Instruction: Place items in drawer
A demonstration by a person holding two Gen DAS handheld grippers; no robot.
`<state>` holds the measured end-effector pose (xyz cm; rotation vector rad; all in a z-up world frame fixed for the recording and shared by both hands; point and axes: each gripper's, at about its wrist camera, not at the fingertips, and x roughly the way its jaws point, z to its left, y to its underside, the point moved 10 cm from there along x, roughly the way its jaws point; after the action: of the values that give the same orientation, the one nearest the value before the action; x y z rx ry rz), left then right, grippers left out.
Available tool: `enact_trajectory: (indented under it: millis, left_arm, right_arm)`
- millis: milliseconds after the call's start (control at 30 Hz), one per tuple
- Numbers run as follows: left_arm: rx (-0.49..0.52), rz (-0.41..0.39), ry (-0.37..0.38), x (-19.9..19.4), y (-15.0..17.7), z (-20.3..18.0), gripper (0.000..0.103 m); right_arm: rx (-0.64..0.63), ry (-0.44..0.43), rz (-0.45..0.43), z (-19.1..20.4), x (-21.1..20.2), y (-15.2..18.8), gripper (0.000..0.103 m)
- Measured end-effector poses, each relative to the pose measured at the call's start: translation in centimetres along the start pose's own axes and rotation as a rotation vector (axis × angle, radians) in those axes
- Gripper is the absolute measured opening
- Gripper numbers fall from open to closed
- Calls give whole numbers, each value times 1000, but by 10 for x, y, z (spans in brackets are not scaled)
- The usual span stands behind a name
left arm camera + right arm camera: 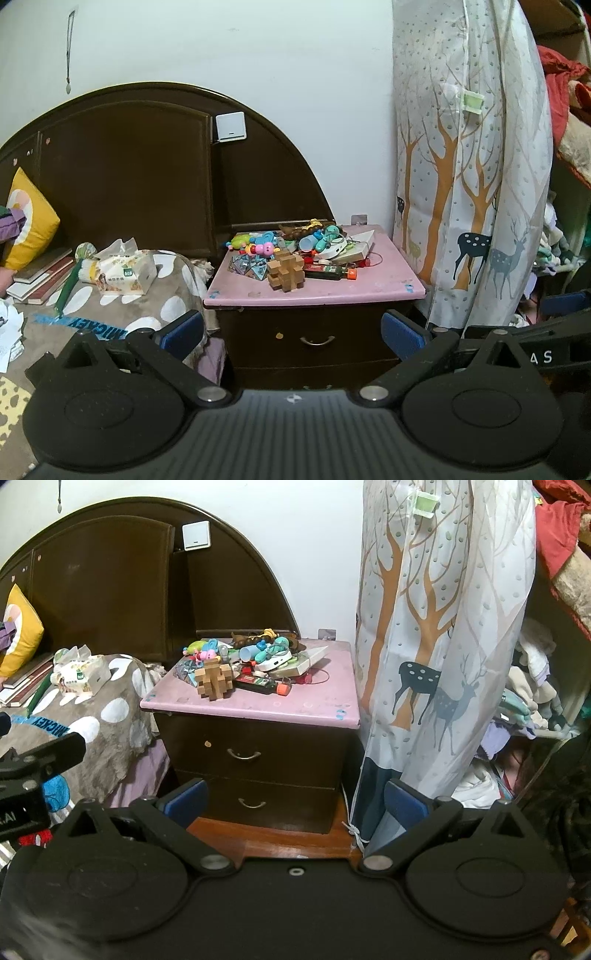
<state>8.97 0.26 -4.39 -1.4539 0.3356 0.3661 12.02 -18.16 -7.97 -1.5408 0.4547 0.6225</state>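
- Facing the nightstand [255,701] head-on, we found both its drawers shut: the top drawer [251,746] and the bottom drawer [258,801] each showed a curved metal handle running left to right.
- On the pink top lay the pile of items, bunched toward the back half: a wooden puzzle [214,679] stood nearest the front edge, and a dark bottle [264,685] lay on its side just beside it, its long axis running left to right with the orange cap pointing right.
- We held the left gripper [291,334] level, aimed at the top drawer front, its blue pads spread wide and holding nothing.
- We held the right gripper [295,801] lower and a little to the right, fingers likewise spread apart and empty, well apart from the nightstand.
- From the left wrist view the bottom drawer was hidden behind the gripper body.
- The small toys [258,247] at the back overlapped too much for us to tell them apart.
- A patterned curtain [443,627] hung just right of the nightstand, and a bed [110,295] stood on its left.
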Motion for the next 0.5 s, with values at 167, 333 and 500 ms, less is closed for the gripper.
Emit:
enact_trajectory:
  millis: [167, 333, 500]
  left_arm:
    - [-18, 10, 8, 3, 1, -2, 103]
    - [-30, -6, 10, -1, 1, 2, 103]
    - [-32, -3, 8, -2, 6, 3, 103]
  right_arm:
    - [0, 1, -1, 2, -1, 2, 103]
    - [0, 1, -1, 3, -1, 3, 103]
    - [0, 2, -2, 5, -2, 5, 103]
